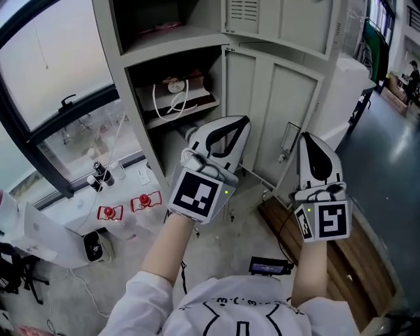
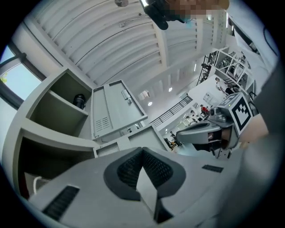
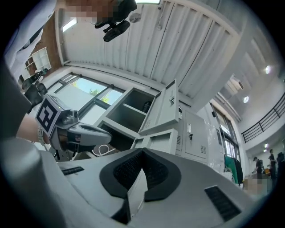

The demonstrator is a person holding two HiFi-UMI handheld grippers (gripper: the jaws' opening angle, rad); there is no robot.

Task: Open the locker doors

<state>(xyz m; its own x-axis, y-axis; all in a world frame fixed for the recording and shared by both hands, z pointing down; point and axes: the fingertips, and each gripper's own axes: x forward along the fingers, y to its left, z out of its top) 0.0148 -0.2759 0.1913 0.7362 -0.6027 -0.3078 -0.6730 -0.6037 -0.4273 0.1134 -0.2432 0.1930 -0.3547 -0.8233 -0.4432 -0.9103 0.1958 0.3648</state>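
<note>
The grey lockers [image 1: 131,59] stand ahead of me. The lower door [image 1: 272,118] is swung open, and so is the upper door [image 1: 282,20]. A bag with white handles [image 1: 174,92] lies on the shelf of the open lower compartment. My left gripper [image 1: 244,121] hovers in front of that compartment, shut and holding nothing. My right gripper [image 1: 308,138] is shut and empty too, close to the open lower door's latch [image 1: 289,139]. Both gripper views tilt upward. In the right gripper view [image 3: 141,171] there is an open door [image 3: 165,109] and a closed locker door [image 3: 196,138].
On the floor to the left are red-capped items [image 1: 144,201], small bottles [image 1: 102,174] and a black device [image 1: 98,246]. A small screen device [image 1: 269,266] and a wooden board [image 1: 357,252] lie near my feet. A window [image 1: 52,65] fills the left wall.
</note>
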